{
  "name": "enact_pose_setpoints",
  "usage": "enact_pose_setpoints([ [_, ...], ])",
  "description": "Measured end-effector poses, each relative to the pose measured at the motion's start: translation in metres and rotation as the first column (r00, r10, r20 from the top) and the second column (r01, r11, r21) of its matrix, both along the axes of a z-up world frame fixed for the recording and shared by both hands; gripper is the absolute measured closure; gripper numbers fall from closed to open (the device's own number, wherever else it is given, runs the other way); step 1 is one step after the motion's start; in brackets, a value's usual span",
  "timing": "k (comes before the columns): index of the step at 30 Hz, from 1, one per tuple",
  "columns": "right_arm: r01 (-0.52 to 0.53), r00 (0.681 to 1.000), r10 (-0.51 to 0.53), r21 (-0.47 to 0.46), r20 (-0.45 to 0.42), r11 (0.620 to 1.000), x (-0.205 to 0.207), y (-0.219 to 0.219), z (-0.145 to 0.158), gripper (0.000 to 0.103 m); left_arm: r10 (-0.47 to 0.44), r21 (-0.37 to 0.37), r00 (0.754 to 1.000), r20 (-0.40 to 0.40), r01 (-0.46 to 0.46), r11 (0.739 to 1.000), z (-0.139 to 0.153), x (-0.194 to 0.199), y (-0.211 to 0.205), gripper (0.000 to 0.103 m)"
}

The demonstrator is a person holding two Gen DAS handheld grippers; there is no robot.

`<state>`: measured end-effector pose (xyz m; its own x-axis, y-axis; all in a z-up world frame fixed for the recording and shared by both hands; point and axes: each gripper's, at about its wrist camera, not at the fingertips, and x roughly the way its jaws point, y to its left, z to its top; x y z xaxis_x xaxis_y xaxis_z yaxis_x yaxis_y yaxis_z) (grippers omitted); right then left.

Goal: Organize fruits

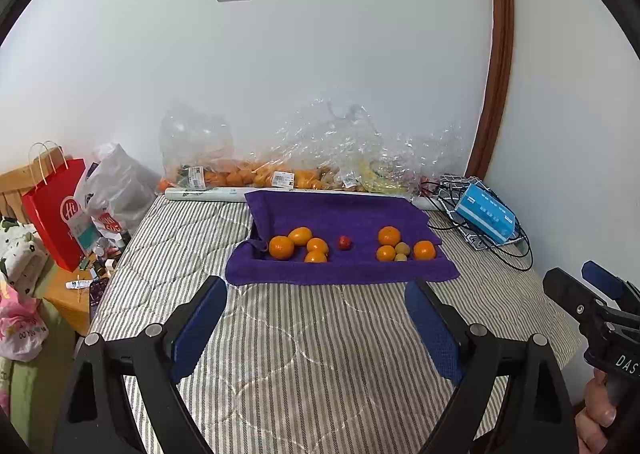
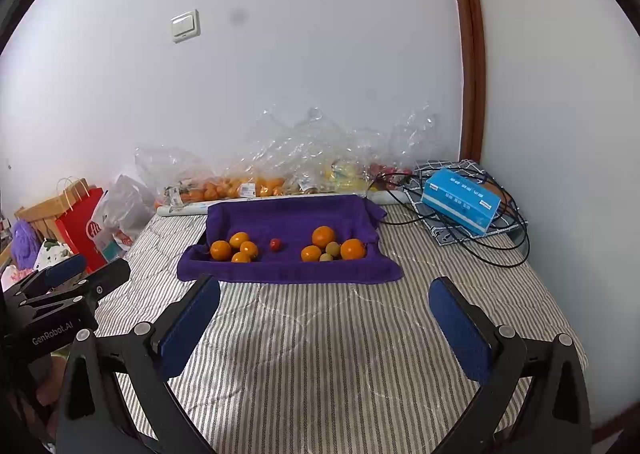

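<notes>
Two clusters of fruit lie on your purple towel: four oranges left, mixed oranges and small green fruits right, a red fruit between. Whether sorting is finished can't be told. Your left gripper and right gripper hover wide apart, holding nothing.

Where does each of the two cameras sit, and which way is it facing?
Left wrist: on the left gripper, looking forward over the striped bed at the purple towel; the right gripper and a hand show at right.
Right wrist: on the right gripper, facing likewise; the left gripper shows at left.
Shared: towel, oranges, blue box.
</notes>
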<state>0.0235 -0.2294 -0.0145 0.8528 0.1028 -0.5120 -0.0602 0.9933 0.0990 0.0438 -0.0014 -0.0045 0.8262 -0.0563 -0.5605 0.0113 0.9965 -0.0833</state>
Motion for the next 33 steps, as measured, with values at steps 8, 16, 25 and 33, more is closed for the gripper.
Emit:
enact_pose_setpoints([
  [8, -0.002, 1.000, 0.002, 0.000, 0.001, 1.000, -0.0002, 0.0003, 0.0009, 0.000, 0.000, 0.000, 1.000, 0.000, 0.000, 1.000, 0.0000, -0.0005, -0.0002, 0.013],
  [16, -0.003, 1.000, 0.003, -0.002, 0.007, 1.000, -0.0020, 0.0020, 0.0022, 0.000, 0.003, 0.002, 1.000, 0.005, -0.003, 1.000, 0.0030, -0.0010, 0.0012, 0.013],
  [25, -0.004, 1.000, 0.004, -0.001, 0.008, 1.000, -0.0023, 0.0025, 0.0034, 0.000, 0.006, 0.005, 1.000, 0.009, -0.006, 1.000, 0.0044, -0.0022, 0.0015, 0.013],
  [33, -0.007, 1.000, 0.007, -0.002, 0.012, 1.000, -0.0040, 0.0016, 0.0042, 0.000, 0.006, 0.006, 1.000, 0.012, -0.006, 1.000, 0.0044, -0.0036, 0.0015, 0.013],
])
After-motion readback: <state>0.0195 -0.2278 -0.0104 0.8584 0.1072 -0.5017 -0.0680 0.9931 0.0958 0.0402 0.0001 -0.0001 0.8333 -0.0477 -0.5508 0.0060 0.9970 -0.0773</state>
